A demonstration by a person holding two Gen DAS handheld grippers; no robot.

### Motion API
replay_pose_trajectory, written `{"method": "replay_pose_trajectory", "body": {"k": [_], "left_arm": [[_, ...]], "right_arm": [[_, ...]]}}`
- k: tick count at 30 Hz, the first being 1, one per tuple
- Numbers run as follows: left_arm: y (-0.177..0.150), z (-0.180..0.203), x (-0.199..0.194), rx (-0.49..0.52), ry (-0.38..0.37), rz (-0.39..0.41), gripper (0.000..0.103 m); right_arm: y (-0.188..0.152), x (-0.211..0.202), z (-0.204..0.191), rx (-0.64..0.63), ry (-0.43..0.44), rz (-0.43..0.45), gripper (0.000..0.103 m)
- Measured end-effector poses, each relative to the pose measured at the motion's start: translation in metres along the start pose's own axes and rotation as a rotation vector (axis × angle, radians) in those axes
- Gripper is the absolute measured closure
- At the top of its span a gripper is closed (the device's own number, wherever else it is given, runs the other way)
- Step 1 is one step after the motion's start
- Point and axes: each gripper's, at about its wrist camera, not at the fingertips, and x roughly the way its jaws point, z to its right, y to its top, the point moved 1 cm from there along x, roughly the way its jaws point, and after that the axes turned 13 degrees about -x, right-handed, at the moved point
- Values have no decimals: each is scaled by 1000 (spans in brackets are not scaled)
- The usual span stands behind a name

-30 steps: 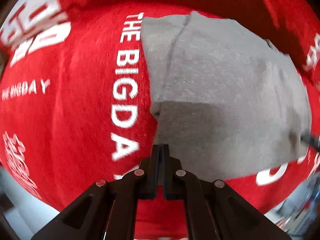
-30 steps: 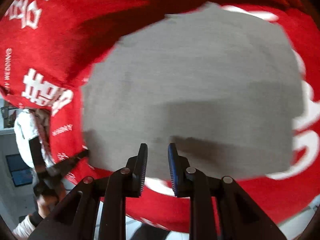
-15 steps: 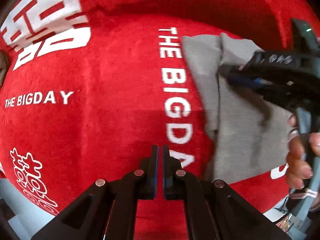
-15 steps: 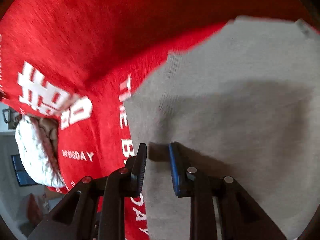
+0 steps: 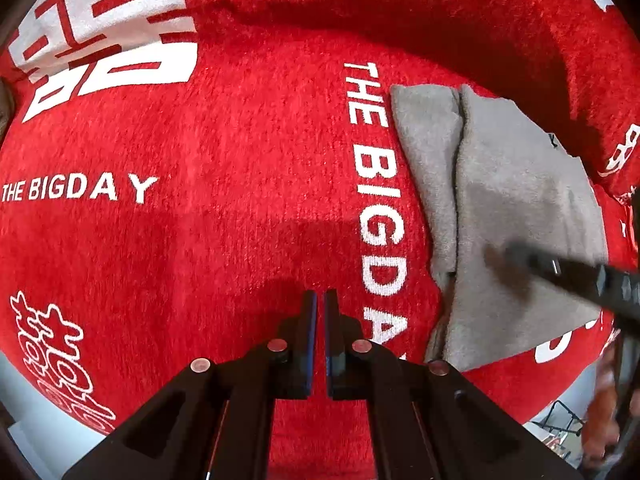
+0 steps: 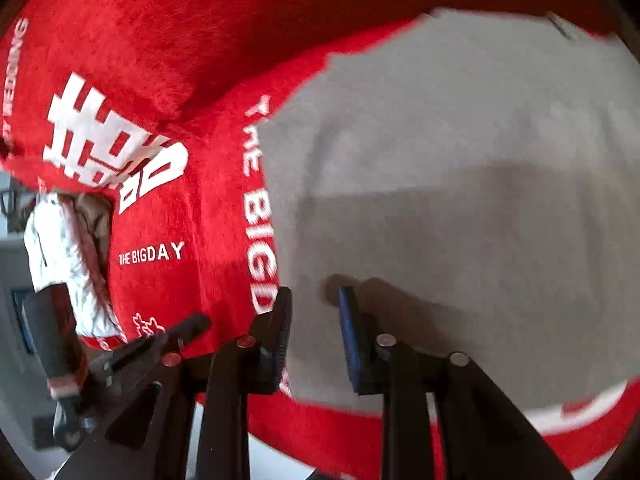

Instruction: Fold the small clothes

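Right wrist view: right gripper (image 6: 314, 330) jaws apart, just been opening, empty, over folded grey knit garment (image 6: 460, 200) on red printed plush blanket (image 6: 168, 80). Left gripper (image 5: 320, 336) jaws together, beside garment. Advice: pinch near edge squarely, fold without bunching.

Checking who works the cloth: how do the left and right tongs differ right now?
The left tongs are shut with nothing between them; the right tongs are open, having just been opening. The left hang over the bare red blanket; the right over the grey garment. Both point steeply down.
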Motion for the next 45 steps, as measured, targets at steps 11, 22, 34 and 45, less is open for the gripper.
{"method": "replay_pose_trajectory", "body": {"k": [11, 22, 34, 45], "left_arm": [[1, 6, 12, -21, 17, -22, 1], [-4, 27, 35, 19, 126, 21, 1], [-10, 50, 80, 21, 89, -49, 1], [7, 80, 108, 51, 88, -86, 1]], "right_arm": [[-65, -12, 30, 149, 36, -14, 44], [-85, -15, 59, 240, 128, 21, 42], [-114, -5, 107, 549, 335, 164, 41], [-107, 15, 108, 632, 452, 218, 41]]}}
